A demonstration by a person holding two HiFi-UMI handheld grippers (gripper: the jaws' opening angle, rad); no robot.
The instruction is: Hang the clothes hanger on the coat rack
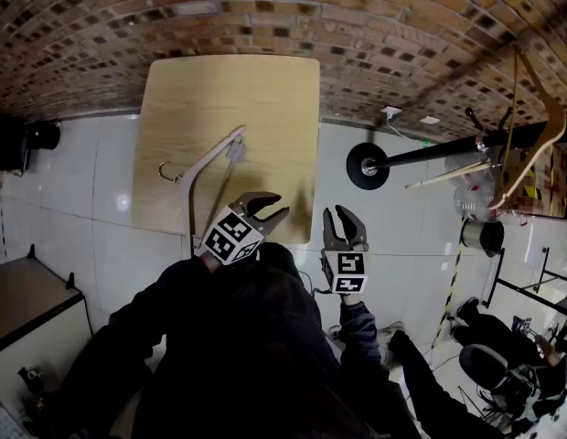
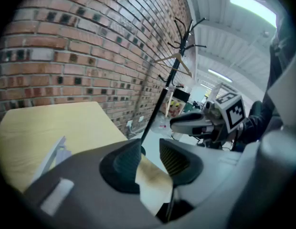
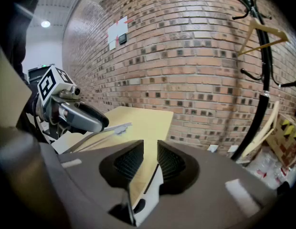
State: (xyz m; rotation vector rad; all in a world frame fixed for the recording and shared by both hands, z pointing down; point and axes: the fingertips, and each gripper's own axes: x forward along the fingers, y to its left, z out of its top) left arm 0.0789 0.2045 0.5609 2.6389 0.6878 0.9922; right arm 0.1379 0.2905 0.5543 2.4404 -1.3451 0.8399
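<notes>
A pale grey clothes hanger (image 1: pixel 210 161) lies flat on the light wooden table (image 1: pixel 256 90), hook to the left. My left gripper (image 1: pixel 270 207) hovers over the table's near edge just right of the hanger's lower arm. Its jaws stand a little apart with nothing between them, and the hanger (image 2: pixel 55 154) shows off to its left. My right gripper (image 1: pixel 341 213) hangs over the floor right of the table, jaws narrowly apart and empty. The black coat rack (image 1: pixel 448 149) stands to the right by the brick wall, with a wooden hanger (image 1: pixel 540 108) on it.
A second wooden hanger (image 3: pixel 267 128) leans at the rack's foot (image 1: pixel 366 165). A cardboard box (image 3: pixel 289 137) sits right of the rack. A dark cabinet (image 1: pixel 27 300) stands at the left and an office chair (image 1: pixel 485 364) at the lower right.
</notes>
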